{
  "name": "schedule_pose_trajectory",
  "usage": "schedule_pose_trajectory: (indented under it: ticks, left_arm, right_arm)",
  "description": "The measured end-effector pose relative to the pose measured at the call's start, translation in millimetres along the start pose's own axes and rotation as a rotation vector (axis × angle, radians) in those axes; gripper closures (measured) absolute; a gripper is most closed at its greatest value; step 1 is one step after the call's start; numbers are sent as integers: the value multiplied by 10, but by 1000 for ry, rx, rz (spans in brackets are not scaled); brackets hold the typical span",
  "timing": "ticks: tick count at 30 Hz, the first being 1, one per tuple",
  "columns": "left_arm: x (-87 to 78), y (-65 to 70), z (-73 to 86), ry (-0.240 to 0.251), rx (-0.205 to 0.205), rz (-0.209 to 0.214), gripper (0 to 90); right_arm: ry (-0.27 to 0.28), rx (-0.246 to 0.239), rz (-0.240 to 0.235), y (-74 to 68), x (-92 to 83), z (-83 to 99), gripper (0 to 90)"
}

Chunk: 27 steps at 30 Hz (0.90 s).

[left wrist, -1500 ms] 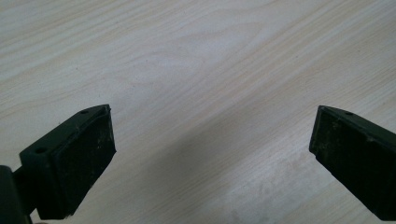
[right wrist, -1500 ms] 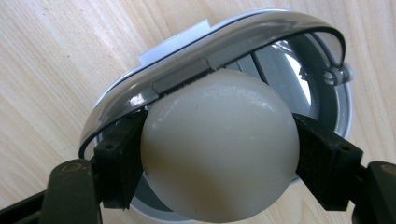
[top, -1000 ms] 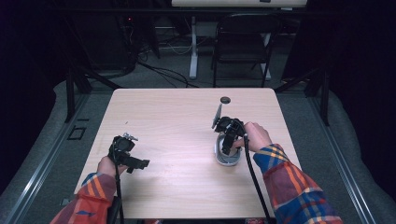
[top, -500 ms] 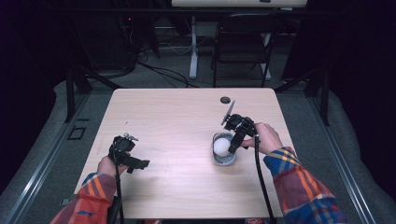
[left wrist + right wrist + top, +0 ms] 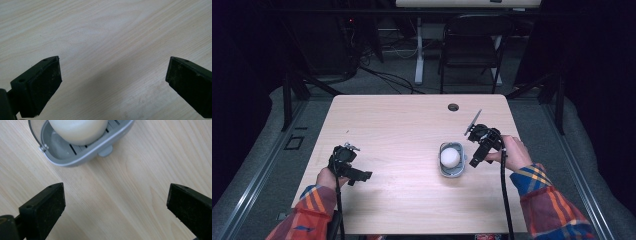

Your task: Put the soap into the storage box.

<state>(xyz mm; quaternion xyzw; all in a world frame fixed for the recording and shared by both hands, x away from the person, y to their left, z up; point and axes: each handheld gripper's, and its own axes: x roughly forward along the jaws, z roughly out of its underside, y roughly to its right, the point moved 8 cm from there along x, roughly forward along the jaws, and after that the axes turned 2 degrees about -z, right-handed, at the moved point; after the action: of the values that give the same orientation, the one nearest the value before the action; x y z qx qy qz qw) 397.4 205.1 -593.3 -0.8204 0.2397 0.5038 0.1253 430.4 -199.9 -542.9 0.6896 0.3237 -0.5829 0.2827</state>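
A grey soap dish (image 5: 452,171) sits on the right half of the wooden table, with a white rounded bar of soap (image 5: 451,157) lying in it. My right gripper (image 5: 475,159) hovers just right of the dish, open, nothing between its jaws. In the right gripper view the dish (image 5: 75,157) and soap (image 5: 78,130) lie at the top, beyond the wide-apart fingers (image 5: 43,211). My left gripper (image 5: 357,176) rests near the table's left front, open over bare wood. The left gripper view has its fingers (image 5: 41,86) spread with only table between them.
A small dark round hole (image 5: 453,107) lies near the table's far edge. Behind the table (image 5: 402,125) stand a black folding chair (image 5: 469,47) and a white desk leg, with cables on the floor. Dark curtains flank both sides.
My right gripper has drawn back to the right, off the dish, leaving the soap uncovered inside it. The left gripper has not moved.
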Motion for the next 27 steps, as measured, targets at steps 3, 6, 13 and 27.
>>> schedule_pose_trajectory:
  ticks: [3,6,13,27]
  left_arm:
    - [0,0,-1,0,0,0,1]
    - [0,1,0,-1,1,0,1]
    - [-1,6,1,-3,2,-1,1]
    - [6,4,4,-6,2,3,1]
  right_arm:
    - [-1,5,7,24,-13,68,15]
    - [-1,19,8,56,-19,165,0]
    - [-7,64,25,165,-20,443,0]
    - [-1,149,21,163,163,853,0]
